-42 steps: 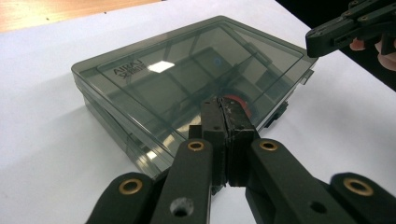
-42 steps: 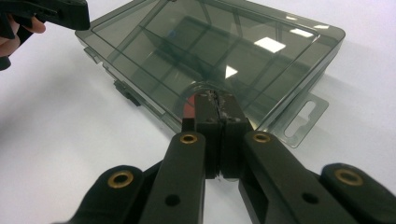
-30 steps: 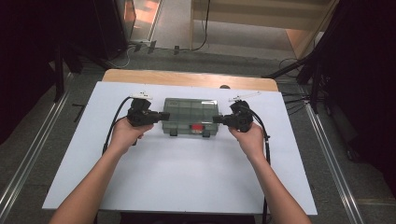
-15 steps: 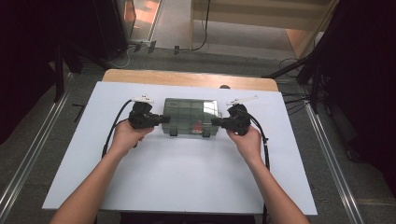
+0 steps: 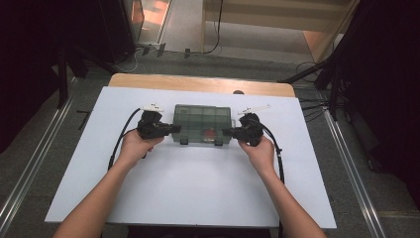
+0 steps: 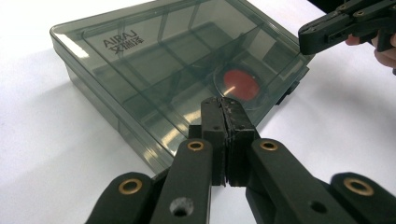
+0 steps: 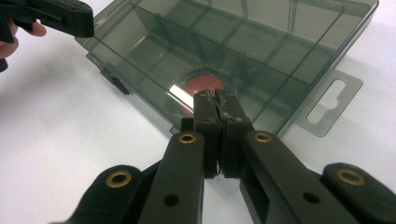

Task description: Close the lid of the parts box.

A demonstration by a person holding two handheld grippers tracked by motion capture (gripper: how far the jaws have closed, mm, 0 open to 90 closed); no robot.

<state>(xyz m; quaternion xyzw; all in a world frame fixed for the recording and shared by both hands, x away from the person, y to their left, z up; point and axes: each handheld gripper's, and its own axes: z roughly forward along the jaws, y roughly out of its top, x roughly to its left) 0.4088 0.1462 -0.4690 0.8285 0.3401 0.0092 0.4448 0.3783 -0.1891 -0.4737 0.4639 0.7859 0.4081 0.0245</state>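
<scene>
Up close — a red disc [image 6: 241, 82] inside the smoky box [image 5: 203, 124].

A lab-like recording space: white-topped table [image 5: 198, 193], dark curtains [image 5: 391, 74], floor rails [image 5: 29, 163], loose cables [image 5: 218, 29].

A white sheet [image 5: 188, 183] covers most of the wooden table [image 5: 198, 83] — a bare strip of wood shows along the far edge. On the sheet lies a smoky see-through plastic box [image 5: 203, 124] (lid shut, divided into compartments), roughly centred toward the far side.
</scene>
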